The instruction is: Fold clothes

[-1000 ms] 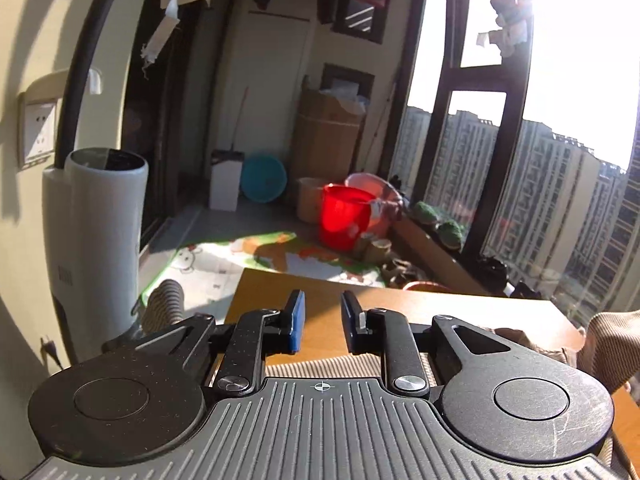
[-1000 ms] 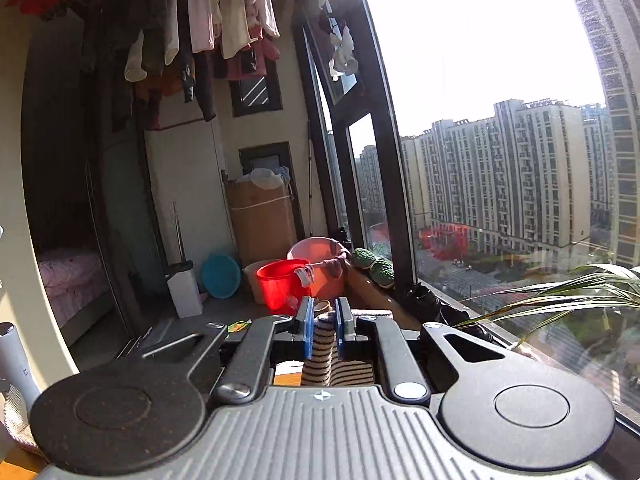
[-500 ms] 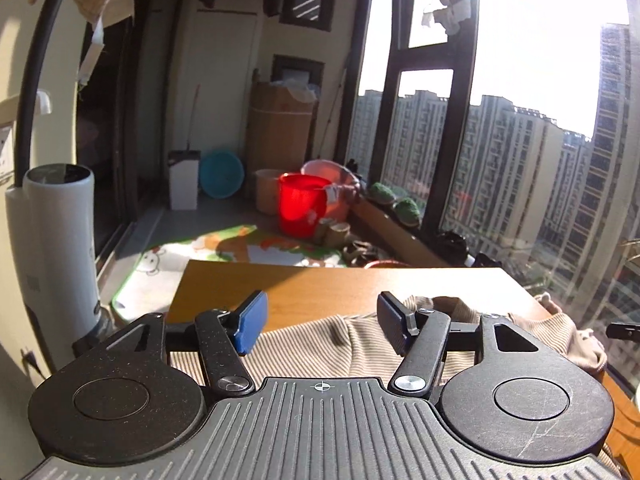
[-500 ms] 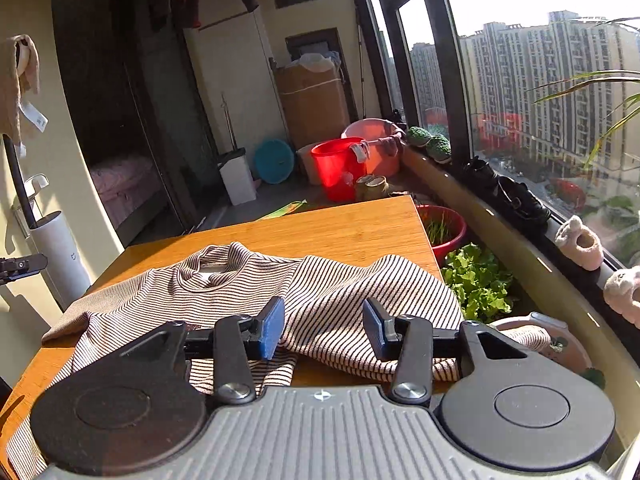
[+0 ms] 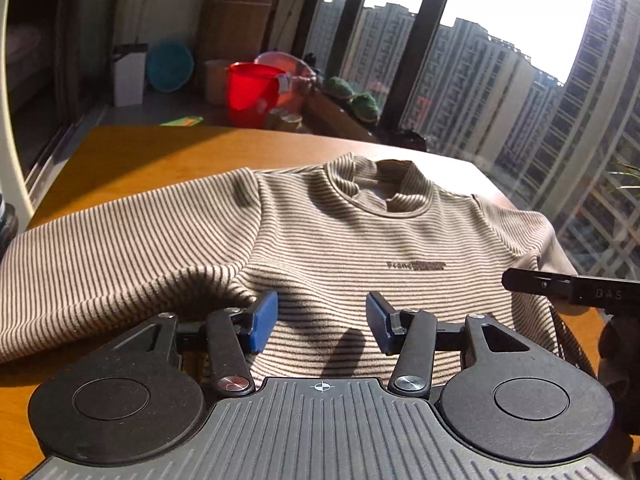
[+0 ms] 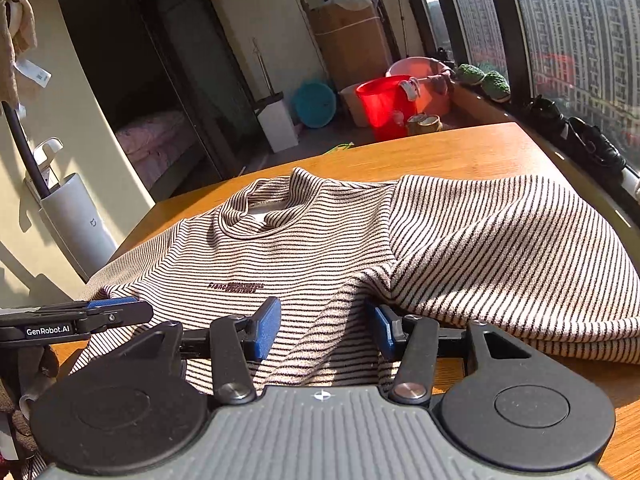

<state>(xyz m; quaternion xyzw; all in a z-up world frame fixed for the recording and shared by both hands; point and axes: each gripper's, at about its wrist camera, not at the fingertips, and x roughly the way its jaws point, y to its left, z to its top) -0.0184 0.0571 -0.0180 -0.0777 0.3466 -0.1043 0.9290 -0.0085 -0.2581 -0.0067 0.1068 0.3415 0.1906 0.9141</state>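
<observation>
A beige long-sleeved top with thin dark stripes (image 5: 340, 240) lies front up on the wooden table (image 5: 160, 152), collar at the far side, sleeves spread to both sides. It also shows in the right wrist view (image 6: 304, 260). My left gripper (image 5: 322, 322) is open and empty just above the shirt's lower body. My right gripper (image 6: 324, 328) is open and empty above the lower body by the right armpit fold. The right gripper's finger shows at the right edge of the left wrist view (image 5: 568, 286); the left gripper shows at the left edge of the right wrist view (image 6: 76, 318).
Beyond the table stand a red bucket (image 5: 252, 94), a white bin (image 5: 128, 76), a teal basin (image 5: 170, 66) and a cardboard box (image 5: 236, 20). A tall window (image 5: 500, 60) runs along the right. A white cylinder (image 6: 74, 224) stands by the left wall.
Both grippers were shut, the right one on striped cloth held up; both opened, the shirt dropped flat on the table, and both grippers lowered over its lower body.
</observation>
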